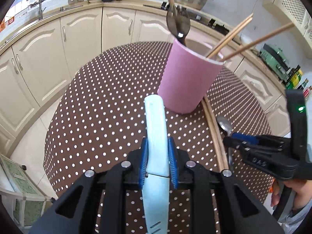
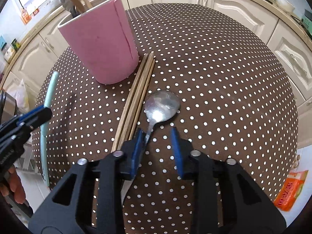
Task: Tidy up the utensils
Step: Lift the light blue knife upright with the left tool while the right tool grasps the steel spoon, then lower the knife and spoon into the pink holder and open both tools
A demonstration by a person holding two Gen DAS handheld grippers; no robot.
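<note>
Left gripper point(image 1: 157, 146): the jaws are pressed onto the pale blue, long plastic utensil point(image 1: 156, 120), which runs between the pads with its rounded end projecting ahead of the jaws. The pink cylindrical holder point(image 1: 187, 81) stands ahead of these jaws and slightly to their right, already carrying wooden chopsticks point(image 1: 230, 37) and dark metal cutlery point(image 1: 178, 23).

Right gripper point(image 2: 158, 136): the jaws stand spread. The handle of the silver metal spoon point(image 2: 161, 105) lies between them, against the left pad; the right pad is clear of it. The bowl lies just ahead of the jaws.

Procedure, as judged: centre the right jaws over the spoon handle before closing, so both pads bear evenly. Lift the blue utensil rounded end up and lower it into the holder's open near side.

Clearances: loose wooden chopsticks point(image 2: 136, 101) lie just left of the right jaws, beside the left pad; avoid pinching them. The brown dotted round table point(image 2: 214, 78) offers bare room right of the jaws. The splayed chopsticks obstruct the holder's mouth.
</note>
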